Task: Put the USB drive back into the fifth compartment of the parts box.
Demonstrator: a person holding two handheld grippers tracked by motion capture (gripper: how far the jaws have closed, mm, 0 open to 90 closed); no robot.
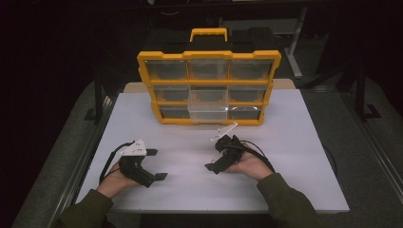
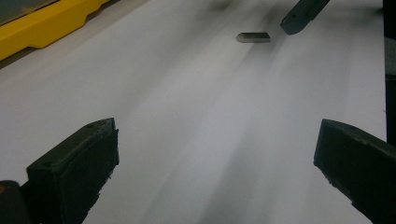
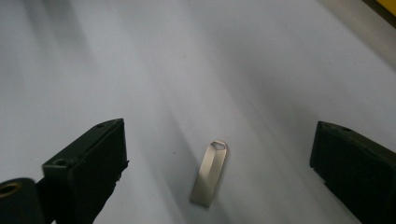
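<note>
A small silver metal USB stick (image 3: 210, 173) lies flat on the white table (image 1: 290, 156), between the wide-apart jaws of my right gripper (image 3: 217, 149) and touching neither pad. In the high view the right gripper (image 1: 215, 155) is held low over the table's middle, tilted to the left. My left gripper (image 1: 158, 164) rests at the front left with its jaws spread and nothing between them. The left gripper view looks past its own gripper (image 2: 215, 149) to the stick (image 2: 253, 37), with one right jaw tip just beside it.
A yellow and black organizer (image 1: 209, 57) with clear drawers stands upright at the table's far edge. Its lower middle drawer (image 1: 208, 108) is pulled out toward me. The surroundings are dark, and the table's front edge is near the person's forearms.
</note>
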